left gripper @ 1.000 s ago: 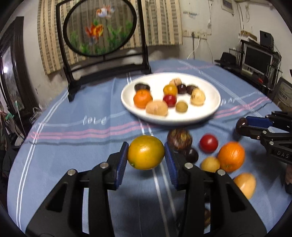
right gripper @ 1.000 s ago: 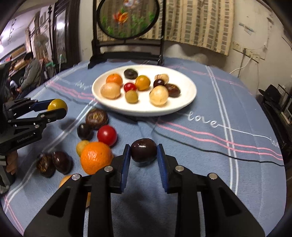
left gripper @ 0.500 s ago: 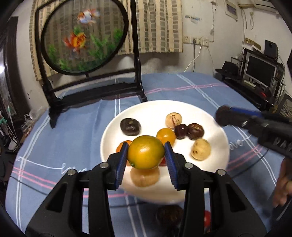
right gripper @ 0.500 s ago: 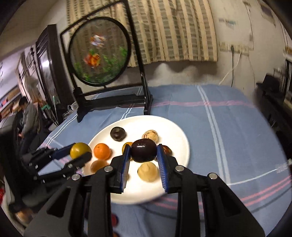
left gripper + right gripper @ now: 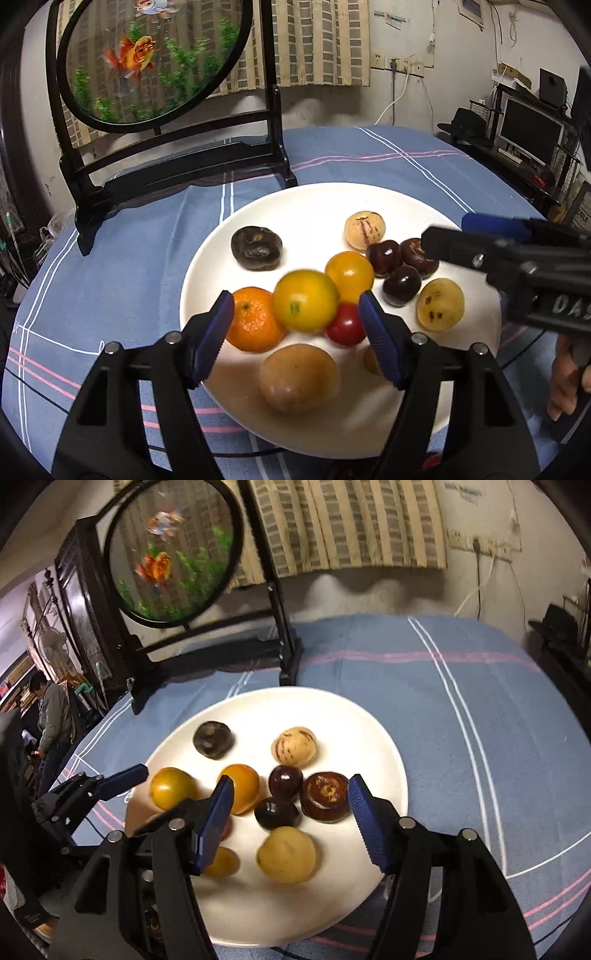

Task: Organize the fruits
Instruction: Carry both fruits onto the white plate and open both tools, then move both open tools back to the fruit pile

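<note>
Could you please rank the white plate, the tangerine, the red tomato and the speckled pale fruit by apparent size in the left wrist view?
1. white plate
2. tangerine
3. speckled pale fruit
4. red tomato, partly hidden

The right gripper [image 5: 291,819] hangs over the white plate [image 5: 373,734], its jaws just opened and apart, a dark plum [image 5: 276,813] lying on the plate between them.

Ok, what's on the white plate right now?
On the white plate lie an orange, yellow, red, tan and dark fruits. The gripper fingers cover part of the near side, so more may sit there.
</note>
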A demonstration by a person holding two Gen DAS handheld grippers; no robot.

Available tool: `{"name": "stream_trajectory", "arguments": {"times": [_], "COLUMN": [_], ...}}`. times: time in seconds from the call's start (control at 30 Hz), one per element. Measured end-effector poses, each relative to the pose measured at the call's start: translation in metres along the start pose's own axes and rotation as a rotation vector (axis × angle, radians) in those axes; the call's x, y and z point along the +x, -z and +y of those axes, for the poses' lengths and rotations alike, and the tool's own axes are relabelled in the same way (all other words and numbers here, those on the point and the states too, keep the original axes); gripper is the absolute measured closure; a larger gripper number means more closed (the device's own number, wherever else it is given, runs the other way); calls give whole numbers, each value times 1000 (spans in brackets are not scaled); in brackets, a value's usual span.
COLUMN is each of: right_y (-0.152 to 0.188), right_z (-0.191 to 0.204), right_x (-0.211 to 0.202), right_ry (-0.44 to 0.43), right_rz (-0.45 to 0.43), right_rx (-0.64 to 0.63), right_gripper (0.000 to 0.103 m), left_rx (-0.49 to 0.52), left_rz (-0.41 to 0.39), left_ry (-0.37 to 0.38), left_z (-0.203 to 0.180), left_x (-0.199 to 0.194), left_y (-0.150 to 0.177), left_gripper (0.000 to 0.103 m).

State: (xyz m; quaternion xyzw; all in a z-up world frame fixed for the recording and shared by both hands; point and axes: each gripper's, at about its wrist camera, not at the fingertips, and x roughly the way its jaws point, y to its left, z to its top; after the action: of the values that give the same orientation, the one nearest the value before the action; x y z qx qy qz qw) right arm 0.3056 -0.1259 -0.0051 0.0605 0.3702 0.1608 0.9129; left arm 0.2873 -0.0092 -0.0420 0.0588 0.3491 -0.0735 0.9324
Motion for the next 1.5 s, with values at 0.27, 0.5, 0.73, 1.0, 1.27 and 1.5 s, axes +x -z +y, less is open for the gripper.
{"name": "stream_trajectory", "arguments": {"times": [0.27,0.5,0.73,1.0,1.27,1.5], "right_y": [6,81,128,129,129,130], "right_z": [6,-11,-37,-41,-39,-38], "right_x": [-67,-128,-158,-151,-149,-149], "right_ry": [-61,-124,-192,-192,-202,-211], "right_rz": [-92,-134,-144,-105,-78,-70], "right_rx": [60,182,339,366,369,368], "right_gripper": [33,23,12,12,12,12], "left_rx": [-18,-25,104,176,81,-89], "left_rz": [-43,-96,-99,46,258,150], "left_ry": [7,54,135,189,161,73], "left_z": [9,20,-1,-20,-5,37], "left_x": [-52,-140,-185,-161,-119,-135], "left_y": [21,90,157,158,161,157], "left_gripper": [19,12,11,11,10,11]}}
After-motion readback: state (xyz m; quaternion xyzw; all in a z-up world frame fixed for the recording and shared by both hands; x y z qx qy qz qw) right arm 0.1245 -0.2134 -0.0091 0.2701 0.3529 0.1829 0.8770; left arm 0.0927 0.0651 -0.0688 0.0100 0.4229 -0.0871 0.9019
